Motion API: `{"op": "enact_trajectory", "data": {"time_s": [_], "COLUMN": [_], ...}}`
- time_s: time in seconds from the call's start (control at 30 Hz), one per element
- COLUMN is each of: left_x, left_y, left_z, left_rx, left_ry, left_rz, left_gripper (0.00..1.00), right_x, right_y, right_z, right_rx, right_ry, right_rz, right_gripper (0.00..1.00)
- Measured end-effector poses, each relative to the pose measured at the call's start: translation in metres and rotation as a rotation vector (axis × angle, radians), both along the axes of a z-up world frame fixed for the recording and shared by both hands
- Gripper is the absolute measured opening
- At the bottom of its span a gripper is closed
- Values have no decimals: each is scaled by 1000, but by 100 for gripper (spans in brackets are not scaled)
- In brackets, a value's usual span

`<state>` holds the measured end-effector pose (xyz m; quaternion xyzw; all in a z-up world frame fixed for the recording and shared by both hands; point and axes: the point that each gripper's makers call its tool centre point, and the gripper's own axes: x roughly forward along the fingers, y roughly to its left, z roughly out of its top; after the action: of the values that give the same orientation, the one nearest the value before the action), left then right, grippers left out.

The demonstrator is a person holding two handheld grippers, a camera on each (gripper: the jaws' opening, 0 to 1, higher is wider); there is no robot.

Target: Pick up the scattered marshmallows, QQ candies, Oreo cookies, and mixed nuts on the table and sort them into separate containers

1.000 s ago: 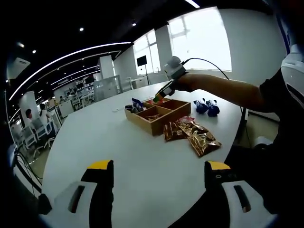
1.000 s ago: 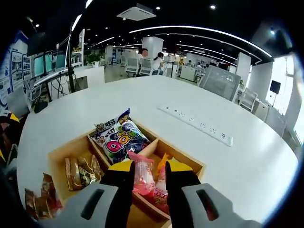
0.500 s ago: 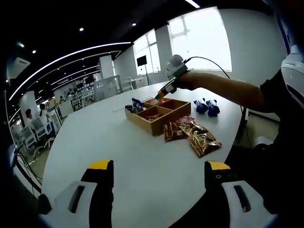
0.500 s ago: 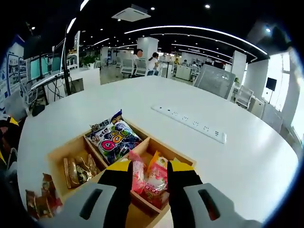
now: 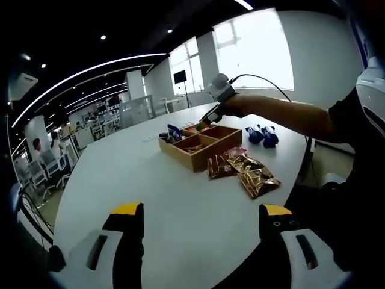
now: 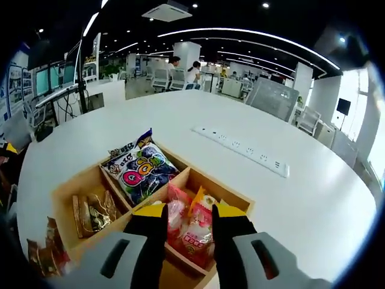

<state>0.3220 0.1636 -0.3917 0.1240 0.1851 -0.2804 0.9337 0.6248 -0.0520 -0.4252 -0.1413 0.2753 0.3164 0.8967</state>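
A wooden box [image 6: 224,188] with compartments sits on the white table [image 6: 301,205]. One compartment holds a QQ candy packet [image 6: 139,171], another gold nut packets [image 6: 93,211], and a third pink marshmallow packets [image 6: 194,229]. My right gripper [image 6: 189,211] hovers just above the marshmallow compartment, its jaws a little apart and the packets lying below them. In the left gripper view the box [image 5: 201,158] is far off, with the right gripper [image 5: 206,122] over its back. Gold nut packets [image 5: 246,171] and blue Oreo packets [image 5: 261,136] lie on the table beside it. My left gripper [image 5: 201,211] is open, low over bare table.
A white power strip [image 6: 240,150] lies beyond the box. More gold packets [image 6: 45,250] lie left of the box. The person's arm [image 5: 283,114] reaches over the table from the right. Office chairs and desks stand behind the table.
The right gripper has drawn back from the marshmallow compartment, so more of the pink packets shows between its jaws. The left gripper has not moved.
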Motion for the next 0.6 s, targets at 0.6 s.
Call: {"op": "enact_trajectory", "data": {"time_s": [0.6], "left_x": [0], "left_y": [-3], "left_z": [-2], "left_rx": [3], "left_ry": [1], "left_rz": [-6], "left_gripper": [82], "right_x": [-13], "right_y": [-3], "right_z": [15], "right_rx": [72], "right_ry": [21], "right_rz": [-17], "right_gripper": [48]}}
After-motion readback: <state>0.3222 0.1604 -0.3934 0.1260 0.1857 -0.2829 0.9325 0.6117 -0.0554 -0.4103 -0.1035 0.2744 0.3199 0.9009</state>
